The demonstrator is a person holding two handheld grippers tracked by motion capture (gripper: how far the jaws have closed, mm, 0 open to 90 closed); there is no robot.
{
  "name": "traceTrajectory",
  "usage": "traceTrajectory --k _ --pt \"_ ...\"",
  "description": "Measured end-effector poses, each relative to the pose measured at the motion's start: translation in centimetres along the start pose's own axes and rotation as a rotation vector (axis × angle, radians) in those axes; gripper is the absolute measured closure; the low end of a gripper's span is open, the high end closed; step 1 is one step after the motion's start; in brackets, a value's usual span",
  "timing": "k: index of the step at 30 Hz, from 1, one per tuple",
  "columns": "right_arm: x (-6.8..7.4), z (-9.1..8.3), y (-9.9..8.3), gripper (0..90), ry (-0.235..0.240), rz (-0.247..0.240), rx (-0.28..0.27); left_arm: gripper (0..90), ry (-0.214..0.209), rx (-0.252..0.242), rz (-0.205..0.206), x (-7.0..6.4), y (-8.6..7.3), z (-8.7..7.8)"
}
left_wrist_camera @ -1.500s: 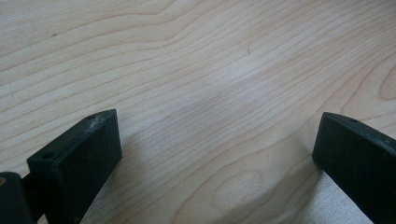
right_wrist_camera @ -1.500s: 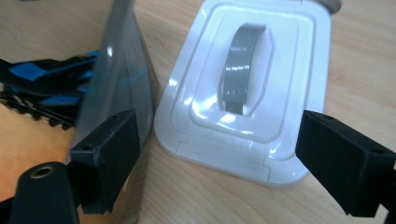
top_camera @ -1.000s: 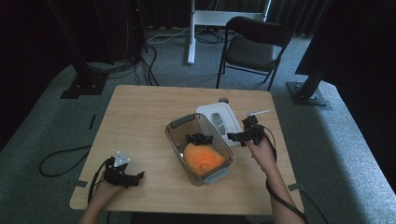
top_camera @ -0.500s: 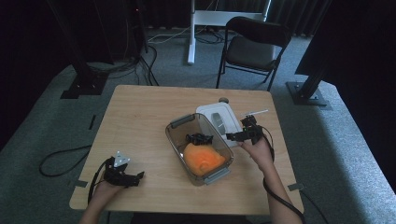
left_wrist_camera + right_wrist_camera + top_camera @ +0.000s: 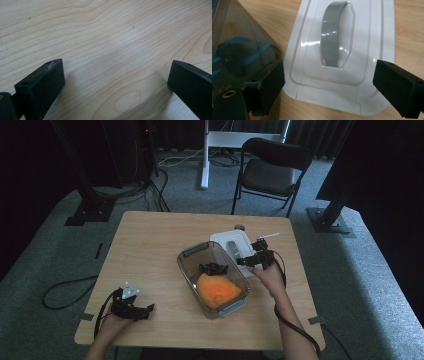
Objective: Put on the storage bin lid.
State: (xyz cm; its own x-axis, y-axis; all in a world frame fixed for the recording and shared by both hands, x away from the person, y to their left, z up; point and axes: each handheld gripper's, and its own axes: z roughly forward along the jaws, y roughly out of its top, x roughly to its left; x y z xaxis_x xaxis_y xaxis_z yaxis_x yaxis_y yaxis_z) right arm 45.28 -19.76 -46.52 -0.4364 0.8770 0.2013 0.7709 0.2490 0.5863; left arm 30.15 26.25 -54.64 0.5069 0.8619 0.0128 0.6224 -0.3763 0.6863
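A clear plastic bin [image 5: 190, 270] with grey end clips stands mid-table, holding an orange cloth [image 5: 216, 288] and a small black-and-blue item [image 5: 212, 268]. Its white lid [image 5: 224, 239] [image 5: 342, 52] with a grey handle [image 5: 335, 35] lies flat just behind and to the right of the bin. My right gripper [image 5: 248, 261] [image 5: 328, 82] hovers open over the lid's near edge, beside the bin's wall [image 5: 237, 50]. My left gripper [image 5: 143, 310] [image 5: 116, 82] rests open near the table's front left, with bare wood between its jaws.
The wooden table [image 5: 150, 245] is bare on its left half. A small round knob [image 5: 239, 226] sits behind the lid. A black chair [image 5: 272, 167] and a white desk leg [image 5: 205, 155] stand beyond the far edge. Cables trail on the carpet.
My right gripper has drifted slightly left, toward the bin and the lid's near edge. The left gripper has stayed put.
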Motion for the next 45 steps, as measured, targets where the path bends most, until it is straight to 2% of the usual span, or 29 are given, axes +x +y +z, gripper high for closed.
traceTrajectory --k 5,11,13,15,22,25,27,32,34,38,40,41,43,45 --pt "0.4 1.3 0.9 13.0 -0.023 -0.002 0.002 1.6 0.0 0.0 0.0 0.0 0.0 0.0" --pt "0.4 2.8 1.8 15.5 -0.043 -0.012 0.029 1.6 -0.004 -0.002 -0.003 0.1 0.0 0.0" --pt "0.3 3.2 2.0 18.5 -0.037 -0.006 0.028 1.6 -0.003 -0.002 -0.003 0.0 0.0 0.0" --pt "0.2 3.6 2.1 22.2 -0.052 -0.009 0.025 1.6 -0.004 -0.002 -0.004 0.1 0.0 0.0" --pt "0.3 5.1 2.4 23.5 -0.065 -0.032 0.056 1.6 -0.006 -0.003 -0.007 0.1 0.0 0.0" --pt "0.4 5.5 2.4 29.5 -0.066 -0.044 0.059 1.6 -0.005 -0.002 -0.005 0.1 0.0 0.0" --pt "0.5 5.6 2.5 38.0 -0.082 -0.046 0.054 1.6 -0.004 -0.002 -0.004 0.1 0.0 0.0" --pt "0.2 5.7 2.5 57.6 -0.086 -0.04 0.061 1.6 -0.009 -0.005 -0.007 0.1 0.0 0.0" --pt "0.0 5.7 2.4 65.8 -0.065 -0.022 0.06 1.6 -0.006 -0.003 -0.005 0.1 0.0 0.0" --pt "-0.2 5.7 2.3 65.6 -0.056 -0.013 0.059 1.6 -0.006 -0.003 -0.006 0.1 0.0 0.0" --pt "-0.1 5.8 2.5 52.1 -0.05 -0.013 0.077 1.6 -0.006 -0.002 -0.005 0.1 0.0 0.0" --pt "-0.1 5.8 2.5 52.1 -0.05 -0.013 0.077 1.6 -0.006 -0.002 -0.005 0.1 0.0 0.0" --pt "0.1 6.1 2.7 41.6 -0.06 -0.014 0.075 1.6 -0.006 -0.003 -0.005 0.1 0.0 0.0" --pt "0.1 6.3 2.9 41.3 -0.047 -0.015 0.072 1.6 -0.005 -0.003 -0.004 0.1 0.0 0.0"
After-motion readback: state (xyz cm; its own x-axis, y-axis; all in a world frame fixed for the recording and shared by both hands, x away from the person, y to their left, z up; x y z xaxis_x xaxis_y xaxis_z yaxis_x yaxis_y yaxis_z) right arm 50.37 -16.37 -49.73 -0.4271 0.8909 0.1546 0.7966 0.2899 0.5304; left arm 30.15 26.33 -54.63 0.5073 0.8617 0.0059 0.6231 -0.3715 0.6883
